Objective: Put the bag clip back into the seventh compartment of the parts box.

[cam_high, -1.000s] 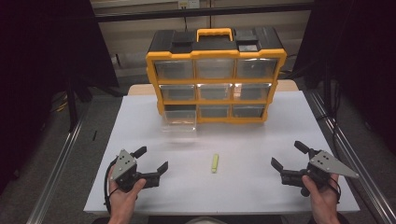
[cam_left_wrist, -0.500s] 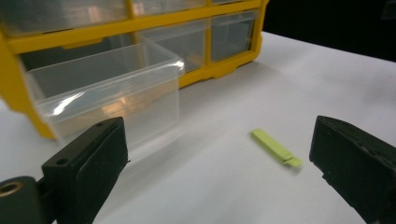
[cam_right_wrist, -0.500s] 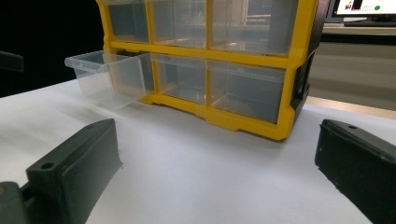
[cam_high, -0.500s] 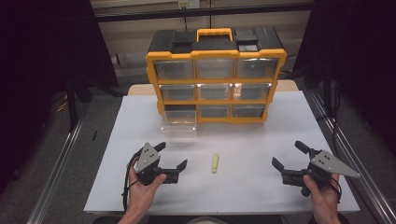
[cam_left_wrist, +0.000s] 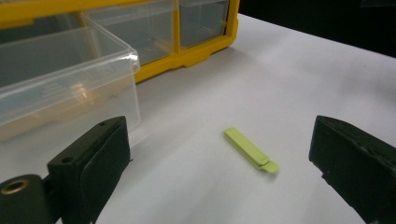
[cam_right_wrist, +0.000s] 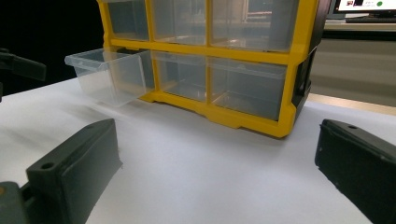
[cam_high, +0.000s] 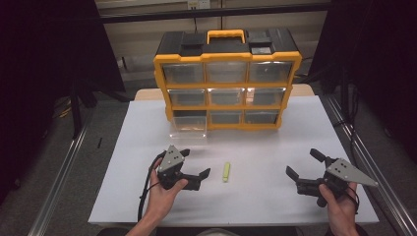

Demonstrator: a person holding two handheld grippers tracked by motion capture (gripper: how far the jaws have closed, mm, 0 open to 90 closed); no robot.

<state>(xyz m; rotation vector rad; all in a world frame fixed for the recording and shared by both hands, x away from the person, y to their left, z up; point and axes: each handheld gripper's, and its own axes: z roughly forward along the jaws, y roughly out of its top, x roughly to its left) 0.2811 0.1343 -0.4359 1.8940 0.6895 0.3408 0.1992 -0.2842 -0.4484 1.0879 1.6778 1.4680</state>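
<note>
A small yellow-green flat piece [cam_high: 226,172] [cam_left_wrist: 250,150] lies on the white table [cam_high: 255,147], in front of the organizer. My left gripper [cam_high: 194,163] [cam_left_wrist: 219,172] is open just left of the piece, jaws wide, nothing between them. The yellow and black drawer organizer [cam_high: 227,78] [cam_right_wrist: 261,60] stands at the back with its bottom-left clear drawer [cam_high: 188,127] [cam_left_wrist: 60,79] [cam_right_wrist: 109,70] pulled out. My right gripper [cam_high: 305,164] [cam_right_wrist: 217,177] is open near the front right, held by a hand, holding nothing.
Metal rails [cam_high: 61,172] run along both sides of the table. Dark curtains and floor surround it. Bare white surface lies between the two grippers and in front of the organizer.
My left gripper has moved right and forward toward the yellow-green piece, staying open. The right gripper has kept its place.
</note>
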